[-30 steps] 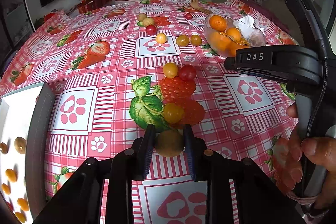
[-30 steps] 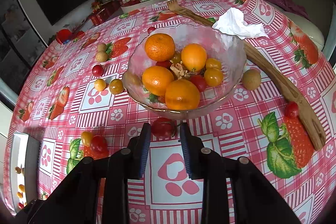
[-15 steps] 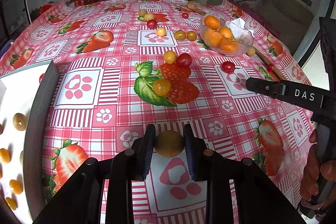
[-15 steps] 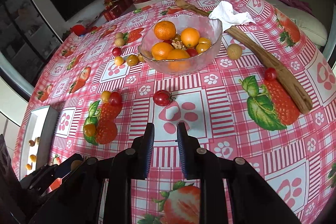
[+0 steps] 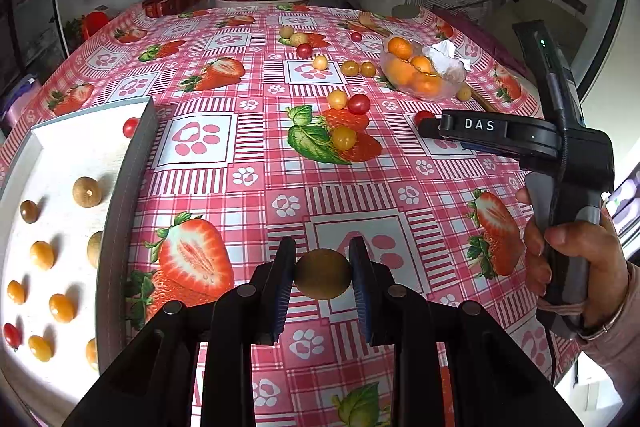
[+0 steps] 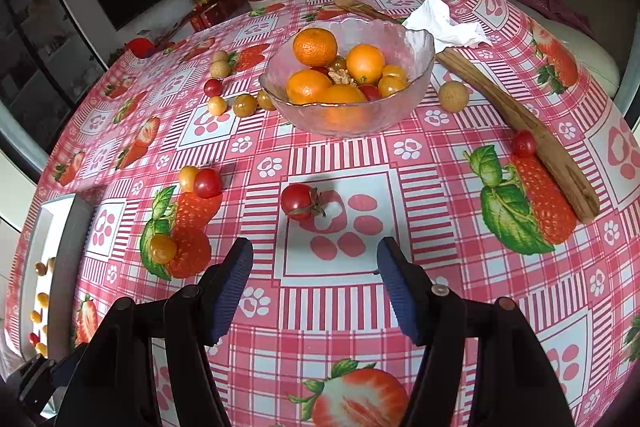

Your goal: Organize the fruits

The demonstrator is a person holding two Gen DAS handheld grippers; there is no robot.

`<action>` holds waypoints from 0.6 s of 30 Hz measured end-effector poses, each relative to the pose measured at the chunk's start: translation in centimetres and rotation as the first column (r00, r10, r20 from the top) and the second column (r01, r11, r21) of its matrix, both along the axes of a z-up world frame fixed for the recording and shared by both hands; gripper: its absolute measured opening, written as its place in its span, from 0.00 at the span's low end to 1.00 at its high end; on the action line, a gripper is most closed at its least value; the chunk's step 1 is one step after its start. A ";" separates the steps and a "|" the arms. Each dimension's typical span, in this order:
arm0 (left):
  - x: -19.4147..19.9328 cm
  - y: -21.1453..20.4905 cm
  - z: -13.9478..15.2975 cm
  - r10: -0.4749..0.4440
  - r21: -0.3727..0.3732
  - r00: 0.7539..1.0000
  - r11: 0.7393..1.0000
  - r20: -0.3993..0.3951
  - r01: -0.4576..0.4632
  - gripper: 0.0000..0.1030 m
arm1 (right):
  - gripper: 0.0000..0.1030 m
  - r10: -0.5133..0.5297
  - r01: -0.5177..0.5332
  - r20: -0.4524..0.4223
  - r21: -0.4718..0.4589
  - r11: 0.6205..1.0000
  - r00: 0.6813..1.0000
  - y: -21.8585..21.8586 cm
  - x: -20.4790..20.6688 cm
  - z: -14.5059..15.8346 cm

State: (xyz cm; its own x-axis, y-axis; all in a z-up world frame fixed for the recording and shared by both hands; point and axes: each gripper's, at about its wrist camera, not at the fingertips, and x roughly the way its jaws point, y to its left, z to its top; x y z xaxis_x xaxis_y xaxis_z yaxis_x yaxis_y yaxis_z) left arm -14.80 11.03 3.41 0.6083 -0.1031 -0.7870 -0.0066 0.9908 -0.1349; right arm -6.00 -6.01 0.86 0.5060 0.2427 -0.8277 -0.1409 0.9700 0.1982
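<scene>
My left gripper [image 5: 322,273] is shut on a round brown-green fruit [image 5: 322,273], held above the tablecloth to the right of the white tray [image 5: 120,211]. The tray holds several small yellow, brown and red fruits. My right gripper [image 6: 315,285] is open and empty, just short of a red cherry tomato [image 6: 297,202] on the cloth. Its body also shows in the left wrist view [image 5: 500,137]. A glass bowl [image 6: 420,47] with oranges and small fruits stands behind the tomato. Loose small fruits lie scattered on the cloth.
A long wooden utensil [image 6: 516,117] lies right of the bowl, with a crumpled tissue [image 6: 444,25] at its far end. A brown fruit [image 6: 453,97] and a red tomato [image 6: 524,143] lie beside it. The table edge curves near on the right.
My left gripper has carried the brown-green fruit back toward the near edge, beside the tray. My right gripper has pulled back from the bowl and opened; the red tomato lies free on the cloth.
</scene>
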 end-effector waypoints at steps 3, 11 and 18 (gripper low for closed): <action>-0.2 0.4 0.0 0.007 -0.004 1.000 1.000 -0.002 -0.007 0.28 | 0.66 -0.015 0.015 0.009 -0.008 1.000 1.000 0.7 1.4 -0.1; -0.6 1.4 0.2 0.021 -0.024 1.000 0.999 0.003 -0.021 0.28 | 0.24 -0.001 0.002 0.018 -0.051 0.999 1.000 1.7 2.1 -0.2; -1.4 2.1 1.0 0.024 -0.039 1.000 0.999 0.015 -0.023 0.28 | 0.24 0.044 -0.044 -0.009 0.026 0.999 0.999 0.8 -1.3 1.2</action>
State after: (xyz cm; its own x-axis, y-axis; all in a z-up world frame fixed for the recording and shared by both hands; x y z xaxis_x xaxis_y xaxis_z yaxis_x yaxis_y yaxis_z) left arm -16.25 13.08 4.37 0.6228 -0.1186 -0.7734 -0.0277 0.9845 -0.1733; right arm -7.26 -5.21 2.07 0.4865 0.2859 -0.8256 -0.1815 0.9574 0.2246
